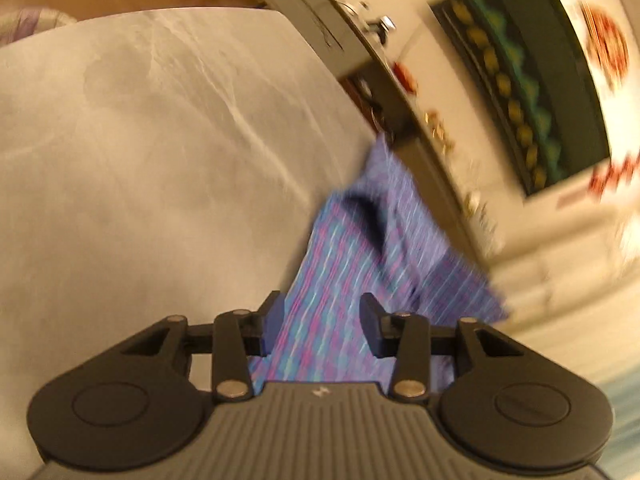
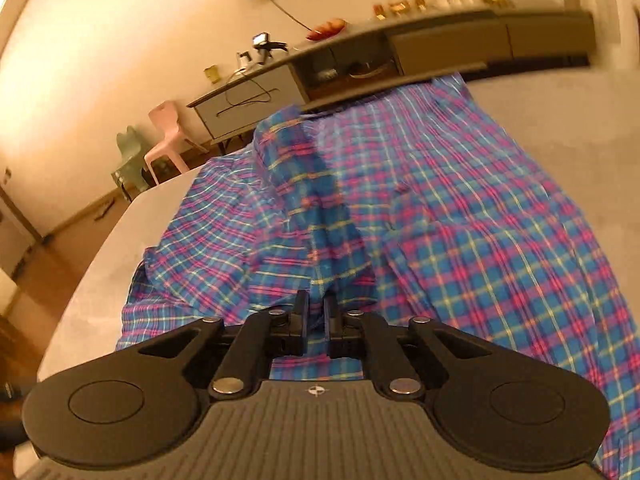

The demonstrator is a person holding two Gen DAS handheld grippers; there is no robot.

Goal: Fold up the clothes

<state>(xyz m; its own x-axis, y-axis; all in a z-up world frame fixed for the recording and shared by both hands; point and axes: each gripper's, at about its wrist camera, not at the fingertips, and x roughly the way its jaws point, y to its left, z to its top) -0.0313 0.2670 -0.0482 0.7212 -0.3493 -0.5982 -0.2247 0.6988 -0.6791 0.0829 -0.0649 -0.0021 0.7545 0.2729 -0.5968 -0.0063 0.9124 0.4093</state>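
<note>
A blue, pink and yellow plaid shirt [image 2: 440,208] lies spread over a grey table [image 2: 104,248], reaching to its far edge. My right gripper [image 2: 316,312] is shut on a raised fold of the shirt near its button placket, and the cloth lifts in a ridge ahead of the fingers. In the left wrist view the same shirt [image 1: 360,264] looks blurred and hangs over the table's right edge. My left gripper [image 1: 320,316] stands open above that cloth, with fabric lying between its spread fingers but not pinched.
Bare grey tabletop [image 1: 140,160] stretches to the left of the left gripper. A long sideboard [image 2: 440,44] with small objects runs along the far wall. A pink chair [image 2: 168,140] and a pale green chair [image 2: 128,160] stand past the table's left corner.
</note>
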